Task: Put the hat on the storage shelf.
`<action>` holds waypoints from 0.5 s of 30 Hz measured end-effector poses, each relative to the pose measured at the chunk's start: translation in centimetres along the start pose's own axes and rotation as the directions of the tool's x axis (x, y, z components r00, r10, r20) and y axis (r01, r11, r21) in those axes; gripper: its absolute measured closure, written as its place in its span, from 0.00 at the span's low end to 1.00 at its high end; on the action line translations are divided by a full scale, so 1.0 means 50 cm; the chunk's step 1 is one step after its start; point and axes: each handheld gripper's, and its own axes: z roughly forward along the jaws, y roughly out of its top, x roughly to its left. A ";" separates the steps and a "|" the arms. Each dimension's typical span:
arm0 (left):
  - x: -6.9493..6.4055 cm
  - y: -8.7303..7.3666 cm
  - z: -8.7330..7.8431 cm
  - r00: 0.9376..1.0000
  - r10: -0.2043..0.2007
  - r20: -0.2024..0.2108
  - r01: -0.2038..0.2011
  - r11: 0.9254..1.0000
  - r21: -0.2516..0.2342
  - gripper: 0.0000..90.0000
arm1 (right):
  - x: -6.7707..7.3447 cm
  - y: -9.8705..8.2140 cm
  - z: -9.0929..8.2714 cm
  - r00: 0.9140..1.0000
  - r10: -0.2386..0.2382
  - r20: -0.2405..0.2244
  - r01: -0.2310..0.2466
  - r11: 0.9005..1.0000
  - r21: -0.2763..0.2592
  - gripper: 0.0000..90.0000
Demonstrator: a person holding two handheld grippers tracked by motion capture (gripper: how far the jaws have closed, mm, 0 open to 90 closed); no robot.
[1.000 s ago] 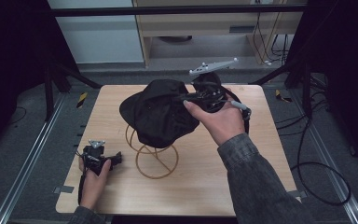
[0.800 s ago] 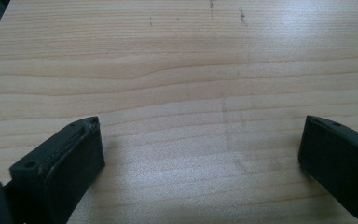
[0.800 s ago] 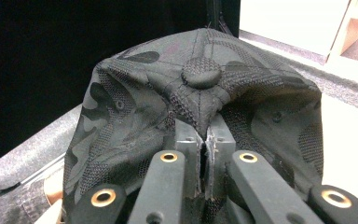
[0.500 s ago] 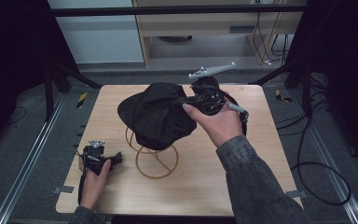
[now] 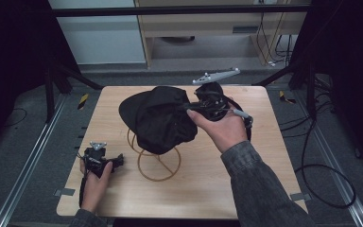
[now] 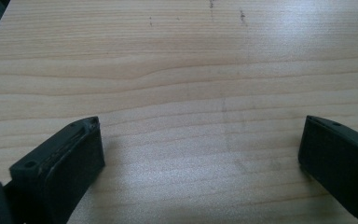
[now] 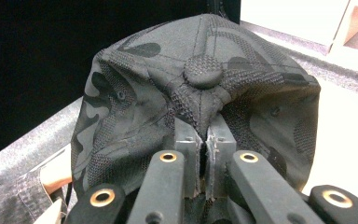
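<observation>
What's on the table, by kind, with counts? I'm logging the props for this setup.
Black cap, pinched by the right gripper: 1
Wire stand: 1
Handheld grippers, including the left gripper resting on the table: 2
Total: 4

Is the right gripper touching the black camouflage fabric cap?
Touching. In the right gripper view, the right gripper has its jaws shut on a fold of the black camouflage fabric cap, just below its top button.
</observation>
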 end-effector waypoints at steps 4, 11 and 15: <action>0.000 0.000 0.000 1.000 0.000 0.000 0.000 1.000 0.000 0.00 | -0.002 -0.010 0.003 1.000 0.003 0.001 -0.003 1.000 0.011 0.96; 0.000 0.000 0.000 1.000 0.001 0.000 -0.001 1.000 0.001 0.00 | 0.003 -0.022 0.007 1.000 -0.006 0.001 0.006 1.000 0.026 0.95; 0.000 0.000 0.000 1.000 0.000 0.000 0.000 1.000 0.000 0.00 | 0.006 -0.029 0.009 1.000 -0.011 0.002 0.011 0.999 0.037 0.95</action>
